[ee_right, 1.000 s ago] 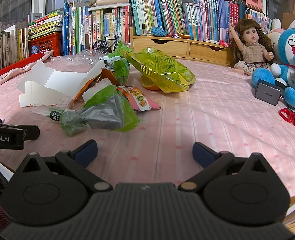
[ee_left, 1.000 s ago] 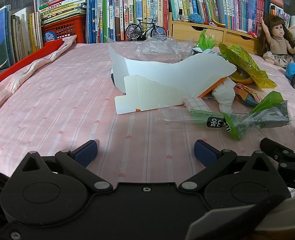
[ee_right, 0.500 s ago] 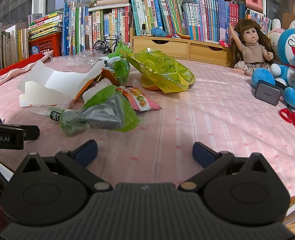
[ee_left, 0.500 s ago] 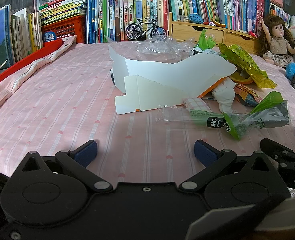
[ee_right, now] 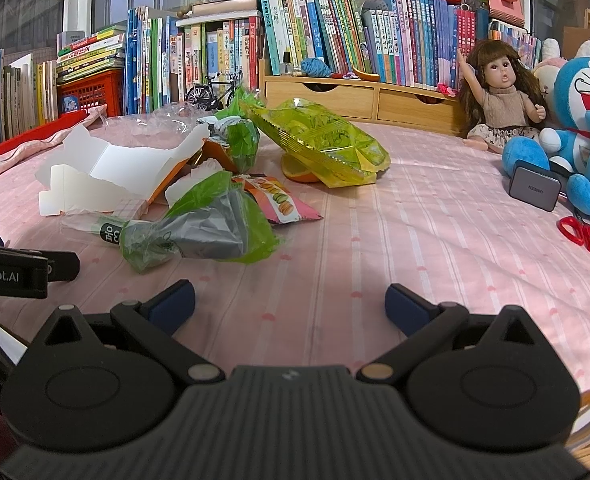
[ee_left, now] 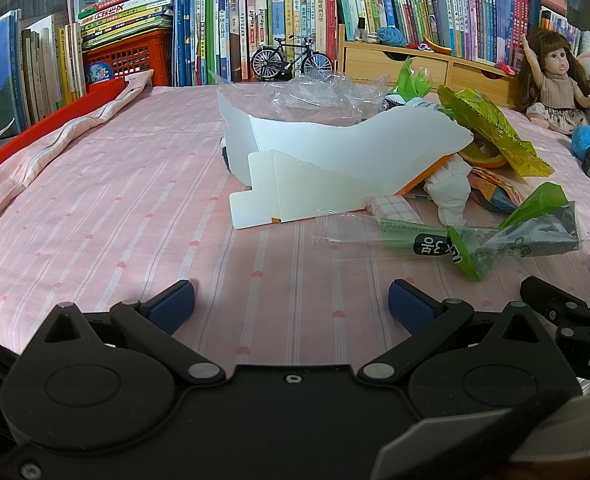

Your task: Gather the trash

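Nothing has moved: both hand-held grippers, left (ee_left: pixel 291 300) and right (ee_right: pixel 290 298), gape empty before one torn carton (ee_left: pixel 335 160).

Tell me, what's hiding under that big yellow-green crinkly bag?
An orange slice peeks out from under the yellow-green bag, resting on the pink bedsheet. The bag covers most of it, so whether anything else lies beneath cannot be seen.

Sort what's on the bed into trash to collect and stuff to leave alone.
Trash: torn white carton, green-and-grey wrapper, yellow snack bag, macaron packet, clear plastic.

Leave: doll, blue plush toy, scissors, grey charger, model bicycle.
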Motion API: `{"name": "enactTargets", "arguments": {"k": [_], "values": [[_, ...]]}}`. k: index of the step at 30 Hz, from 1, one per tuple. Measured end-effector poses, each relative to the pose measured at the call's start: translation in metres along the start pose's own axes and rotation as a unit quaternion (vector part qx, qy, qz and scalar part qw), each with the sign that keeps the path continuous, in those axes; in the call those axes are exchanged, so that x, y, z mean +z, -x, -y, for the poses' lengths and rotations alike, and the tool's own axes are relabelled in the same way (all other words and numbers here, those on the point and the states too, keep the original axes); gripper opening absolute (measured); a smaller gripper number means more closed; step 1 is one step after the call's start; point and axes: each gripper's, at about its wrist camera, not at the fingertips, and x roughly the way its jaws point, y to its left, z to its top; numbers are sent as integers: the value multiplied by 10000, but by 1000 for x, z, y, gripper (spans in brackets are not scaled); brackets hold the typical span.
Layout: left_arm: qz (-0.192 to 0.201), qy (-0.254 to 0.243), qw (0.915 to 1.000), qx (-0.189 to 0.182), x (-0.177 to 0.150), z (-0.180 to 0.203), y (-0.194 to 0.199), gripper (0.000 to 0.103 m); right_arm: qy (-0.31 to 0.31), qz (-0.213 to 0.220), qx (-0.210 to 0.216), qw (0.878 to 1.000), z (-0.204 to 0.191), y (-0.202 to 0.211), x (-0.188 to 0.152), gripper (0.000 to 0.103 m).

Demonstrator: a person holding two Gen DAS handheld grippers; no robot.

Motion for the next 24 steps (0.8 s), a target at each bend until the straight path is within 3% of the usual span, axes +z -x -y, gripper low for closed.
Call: {"name": "enactTargets", "arguments": {"k": [13, 15, 21, 24], "values": [[-69, -73, 9999, -45, 4, 0, -1, 103, -7, 136, 335, 9993, 8, 5, 2, 102], [-71, -52, 9999, -146, 6, -2, 2, 102, -97, 202, 483, 9986, 10, 10, 4, 100], [407, 219, 9959, -776, 14, -15, 26, 100, -233, 423, 805, 9956, 14, 20, 15, 97], [560, 350, 9942, -853, 24, -22, 29, 99, -180, 421, 907, 9948, 11, 17, 21, 96]]}}
